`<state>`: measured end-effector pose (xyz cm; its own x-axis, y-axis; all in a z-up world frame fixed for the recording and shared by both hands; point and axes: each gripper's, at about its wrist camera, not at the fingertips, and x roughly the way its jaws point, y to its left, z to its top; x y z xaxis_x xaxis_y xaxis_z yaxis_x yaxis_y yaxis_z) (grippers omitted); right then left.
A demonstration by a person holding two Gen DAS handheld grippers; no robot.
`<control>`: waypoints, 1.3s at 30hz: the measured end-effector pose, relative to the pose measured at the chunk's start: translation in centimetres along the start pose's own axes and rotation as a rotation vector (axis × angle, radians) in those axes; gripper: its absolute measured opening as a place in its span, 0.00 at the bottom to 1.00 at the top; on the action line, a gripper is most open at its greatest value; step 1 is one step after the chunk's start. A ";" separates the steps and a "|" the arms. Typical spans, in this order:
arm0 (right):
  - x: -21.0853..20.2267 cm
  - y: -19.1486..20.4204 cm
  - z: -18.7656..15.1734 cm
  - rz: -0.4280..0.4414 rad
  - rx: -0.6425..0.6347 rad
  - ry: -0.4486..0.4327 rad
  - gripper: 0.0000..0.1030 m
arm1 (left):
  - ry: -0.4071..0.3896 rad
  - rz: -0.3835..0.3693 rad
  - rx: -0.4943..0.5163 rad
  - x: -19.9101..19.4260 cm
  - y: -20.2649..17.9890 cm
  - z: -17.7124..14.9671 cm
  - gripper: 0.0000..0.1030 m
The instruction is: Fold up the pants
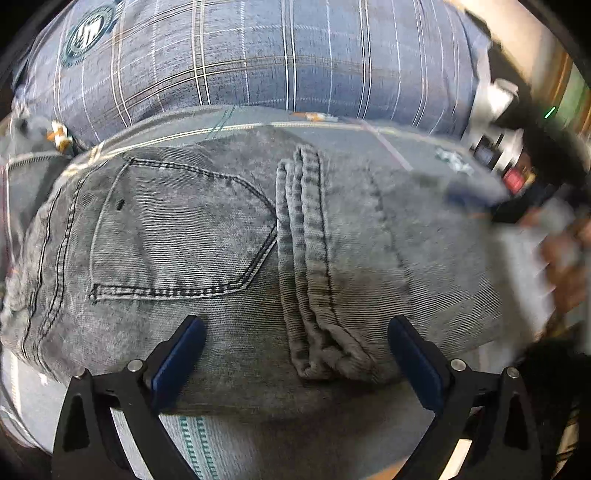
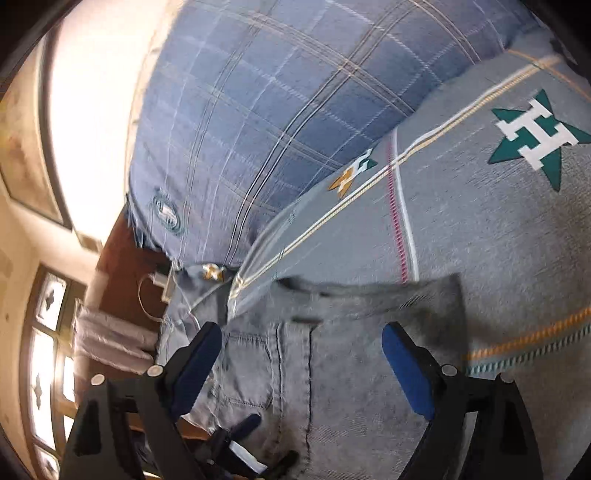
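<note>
L tool [image 1: 297, 363] open over pants [image 1: 221, 240] near edge | R tool [image 2: 303, 365] open, holding nothing

Little can be read. A green star [image 2: 535, 138] printed on the grey bedsheet [image 2: 480, 236] carries a white letter H. A smaller star [image 2: 352, 171] beside the sheet's stripe bears a similar mark, too blurred to read (part orange, part green). A round green badge [image 1: 88, 31] on the blue checked pillow [image 1: 258, 62] holds white letters, smeared beyond reading; the right wrist view shows the same badge, equally unclear.
</note>
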<state>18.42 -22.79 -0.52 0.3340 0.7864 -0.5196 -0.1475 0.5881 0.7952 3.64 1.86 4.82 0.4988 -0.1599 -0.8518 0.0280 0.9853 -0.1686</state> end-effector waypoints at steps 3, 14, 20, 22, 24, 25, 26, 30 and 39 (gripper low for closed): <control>1.9 -1.8 -1.2 -0.096 0.032 0.037 0.92 | -0.081 -0.038 -0.060 -3.0 2.1 -0.2 0.96; 3.6 9.6 -7.9 -0.004 -0.125 0.156 0.92 | -0.251 0.011 -0.588 -9.5 18.1 -5.2 0.96; 8.2 6.9 -10.7 -0.060 0.053 0.251 0.92 | -0.189 -0.137 -0.813 -7.7 23.2 -7.4 0.96; 7.7 9.0 -10.1 -0.042 0.012 0.234 0.92 | -0.156 -0.209 -0.869 -6.6 23.9 -7.9 0.96; 7.4 11.5 -9.7 -0.017 -0.041 0.223 0.92 | -0.165 -0.246 -0.886 -6.3 24.1 -8.1 0.96; 7.6 12.4 -9.7 -0.008 -0.059 0.227 0.92 | -0.175 -0.257 -0.893 -6.3 24.2 -8.1 0.96; 8.3 13.4 -9.7 0.000 -0.082 0.234 0.92 | -0.174 -0.269 -0.897 -6.4 24.3 -8.1 0.96; 13.1 13.4 -10.8 -0.017 -0.076 0.313 0.92 | -0.168 -0.330 -0.944 -6.1 24.7 -8.1 0.96; 15.1 11.0 -11.7 -0.019 -0.037 0.349 0.98 | -0.149 -0.425 -1.015 -4.6 25.3 -6.7 0.96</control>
<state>10.91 -2.19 -3.29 -0.0003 0.7887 -0.6148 -0.1797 0.6047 0.7759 -3.74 27.10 1.10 0.7178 -0.3971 -0.5719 -0.4670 0.3347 -0.8185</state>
